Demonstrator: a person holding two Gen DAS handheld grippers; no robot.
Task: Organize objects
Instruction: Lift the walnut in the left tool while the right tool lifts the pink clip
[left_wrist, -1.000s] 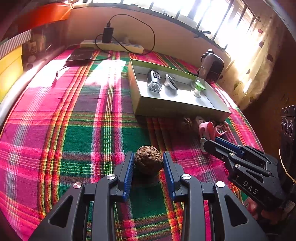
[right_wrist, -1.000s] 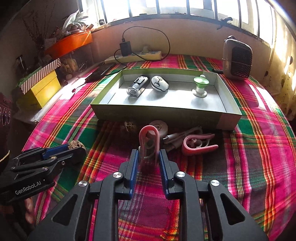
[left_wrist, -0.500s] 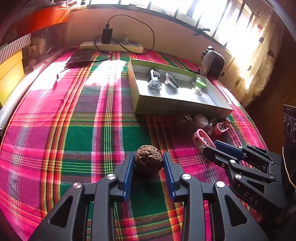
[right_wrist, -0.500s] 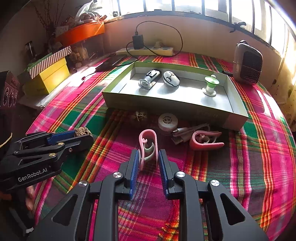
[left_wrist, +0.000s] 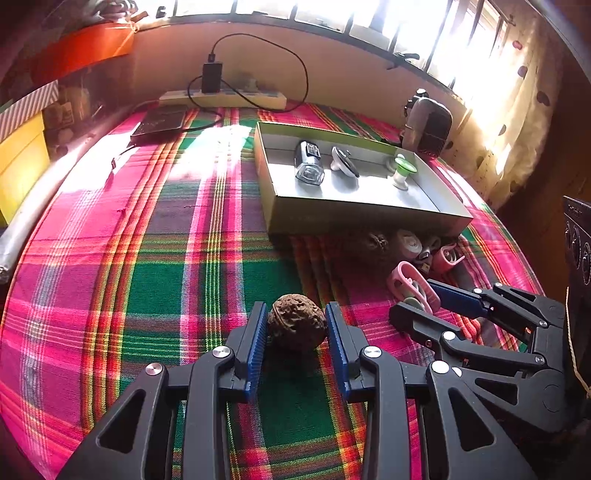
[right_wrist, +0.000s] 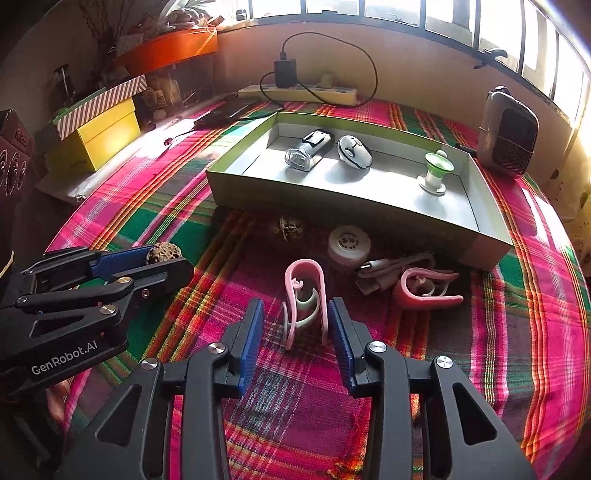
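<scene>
My left gripper (left_wrist: 295, 325) is shut on a brown walnut (left_wrist: 296, 325), held just above the plaid cloth; both show at the left of the right wrist view (right_wrist: 163, 253). My right gripper (right_wrist: 295, 317) is open, its pads on either side of a pink clip (right_wrist: 304, 295) that stands on the cloth without being squeezed. The clip also shows in the left wrist view (left_wrist: 410, 280). A shallow green-edged box (right_wrist: 332, 195) lies beyond and holds a small flashlight (right_wrist: 308, 151), a white mouse (right_wrist: 354, 151) and a green-and-white spool (right_wrist: 436, 173).
In front of the box lie a second walnut (right_wrist: 288, 226), a white round cap (right_wrist: 349, 243), a white cable (right_wrist: 391, 271) and another pink clip (right_wrist: 424, 290). A power strip (right_wrist: 299, 94), a yellow box (right_wrist: 99, 136) and a small heater (right_wrist: 508, 136) stand at the table's far edges.
My right gripper's jaws have opened off the pink clip, which now stands free between the pads. Both grippers have drawn back from the box. The left still holds the walnut.
</scene>
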